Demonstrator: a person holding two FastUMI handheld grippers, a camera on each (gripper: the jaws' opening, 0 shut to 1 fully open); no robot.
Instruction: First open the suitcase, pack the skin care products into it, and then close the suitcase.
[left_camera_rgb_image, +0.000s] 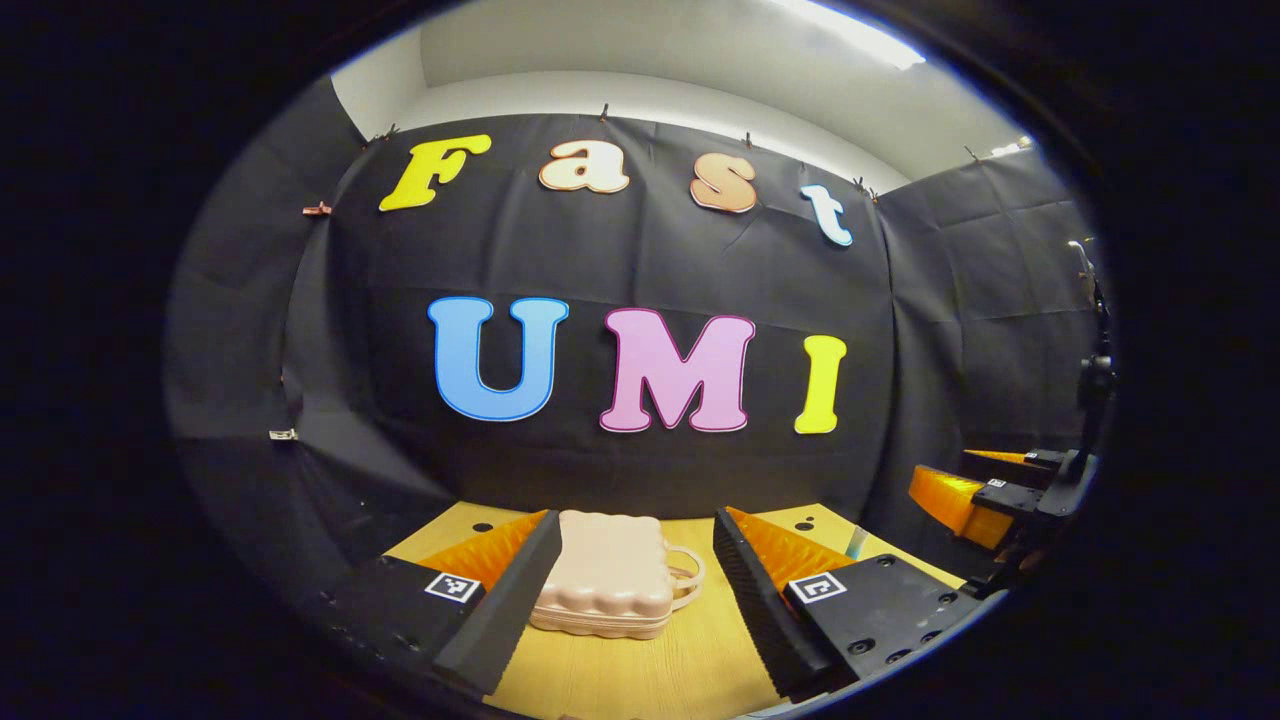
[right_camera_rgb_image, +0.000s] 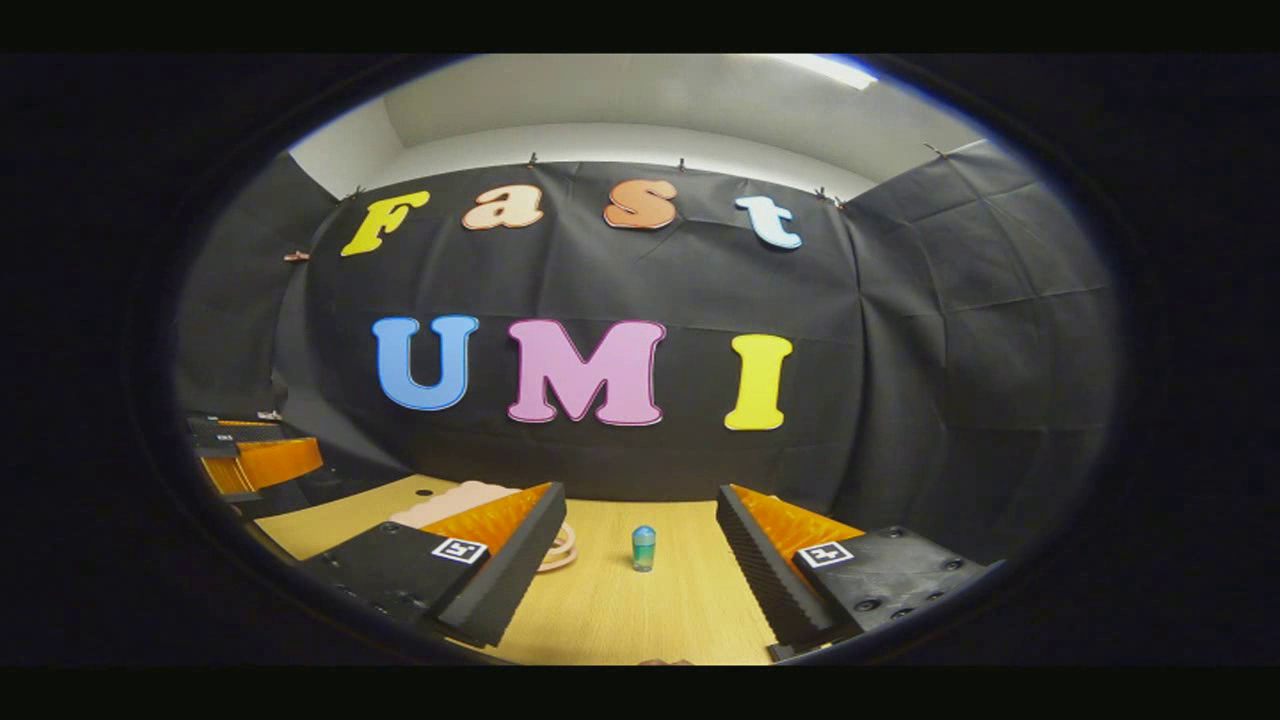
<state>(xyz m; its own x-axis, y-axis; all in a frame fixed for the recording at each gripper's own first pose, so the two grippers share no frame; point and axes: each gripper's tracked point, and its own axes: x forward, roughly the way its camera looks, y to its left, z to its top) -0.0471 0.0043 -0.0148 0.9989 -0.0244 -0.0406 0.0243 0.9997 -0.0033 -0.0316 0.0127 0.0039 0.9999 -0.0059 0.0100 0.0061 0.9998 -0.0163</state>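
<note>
Pink and closed, the suitcase (left_camera_rgb_image: 608, 575) lies on the wooden table (left_camera_rgb_image: 690, 660) ahead of our left gripper (left_camera_rgb_image: 630, 590); the small bottle (right_camera_rgb_image: 643, 547) stands right of it, before our right gripper (right_camera_rgb_image: 640, 570). Both jaws released. We should find the lid seam first, then lift slowly.

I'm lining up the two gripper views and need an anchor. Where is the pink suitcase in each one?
Left gripper view: the suitcase lies closed on the wooden table, low in the middle, between the left gripper's open fingers.
Right gripper view: the suitcase sits low and left of middle, mostly hidden behind a finger of the right gripper.
Shared landmark: the suitcase's looped handle, on the side nearer the small bottle.
</note>
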